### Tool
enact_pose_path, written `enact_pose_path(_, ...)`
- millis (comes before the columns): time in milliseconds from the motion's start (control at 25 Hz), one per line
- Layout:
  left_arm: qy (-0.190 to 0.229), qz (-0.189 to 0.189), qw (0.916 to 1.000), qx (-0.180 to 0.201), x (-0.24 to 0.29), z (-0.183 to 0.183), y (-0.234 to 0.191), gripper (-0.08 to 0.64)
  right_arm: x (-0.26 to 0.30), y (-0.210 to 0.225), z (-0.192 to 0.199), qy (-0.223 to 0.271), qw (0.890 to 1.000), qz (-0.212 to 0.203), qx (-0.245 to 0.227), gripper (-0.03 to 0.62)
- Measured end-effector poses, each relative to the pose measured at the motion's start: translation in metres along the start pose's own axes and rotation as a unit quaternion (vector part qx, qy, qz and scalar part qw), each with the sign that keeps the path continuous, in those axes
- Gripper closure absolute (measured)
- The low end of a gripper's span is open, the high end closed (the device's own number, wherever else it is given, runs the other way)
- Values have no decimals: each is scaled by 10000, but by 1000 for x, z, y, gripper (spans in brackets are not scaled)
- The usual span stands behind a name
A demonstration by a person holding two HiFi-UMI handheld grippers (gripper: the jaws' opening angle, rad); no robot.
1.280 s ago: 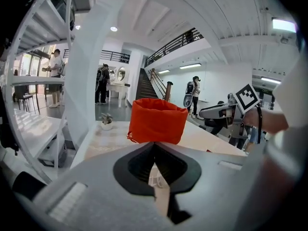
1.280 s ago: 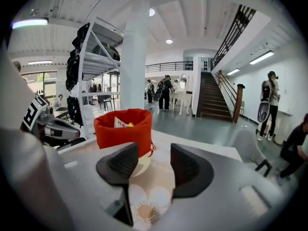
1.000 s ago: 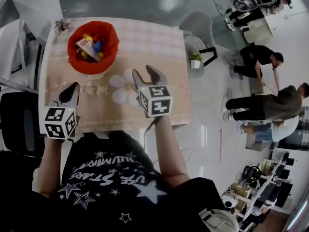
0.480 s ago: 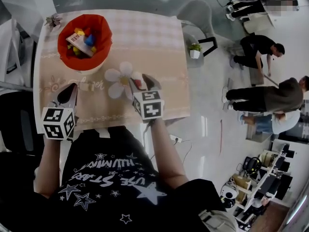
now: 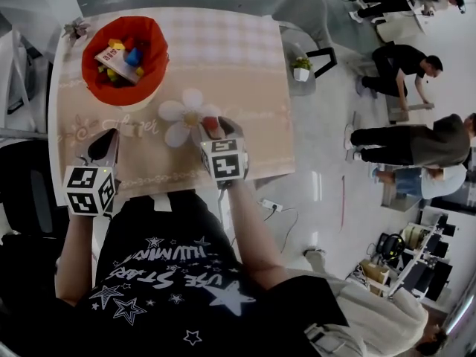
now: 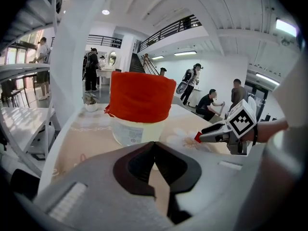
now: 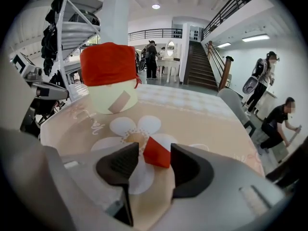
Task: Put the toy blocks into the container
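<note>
At the lower left of the head view, the left gripper [image 5: 103, 138] is held over the near edge of the table [image 5: 245, 50]. In its own view its jaws are seen closed tip to tip, with nothing between them. At the upper left of the table the container [image 5: 119, 58] is set upright, lined in red, and coloured blocks [image 5: 123, 54] are seen inside it. A small plant [image 5: 75, 28] is placed just beyond it at the table's corner. A white flower print [image 5: 182, 114] is seen near the middle of the cloth. On the right petals of that print a red block [image 7: 157, 153] is found lying on the table. The right gripper [image 5: 213, 127] is lowered around it, with the jaws held apart, one on each side, and not clamped on it. Farther right, a chair [image 5: 301, 21] bearing a small pot [image 5: 300, 66] is seen beside the table, and several people [image 5: 405, 151] are seen on the floor at the right edge.
</note>
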State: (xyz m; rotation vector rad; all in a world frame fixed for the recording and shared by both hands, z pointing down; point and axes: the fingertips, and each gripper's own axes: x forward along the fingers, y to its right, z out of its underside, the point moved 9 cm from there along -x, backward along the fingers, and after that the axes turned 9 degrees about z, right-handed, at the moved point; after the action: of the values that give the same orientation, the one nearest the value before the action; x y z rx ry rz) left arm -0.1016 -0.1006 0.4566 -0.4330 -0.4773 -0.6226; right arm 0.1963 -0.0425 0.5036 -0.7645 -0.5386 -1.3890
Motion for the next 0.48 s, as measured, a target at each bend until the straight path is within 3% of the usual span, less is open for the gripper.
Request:
enact_pose_path(200, -75, 39, 10000, -8, 0, 3, 1, 552, 9, -6, 2, -25, 9999, 108, 16, 383)
enact_pose_path(280, -104, 42, 9999, -16, 0, 4, 0, 552, 11, -7, 2, -28, 9998, 218, -20, 430)
enact_pose_path(480, -139, 40, 9999, -27, -1, 6, -2, 552, 13, -10, 2, -129, 9988, 399, -262, 439)
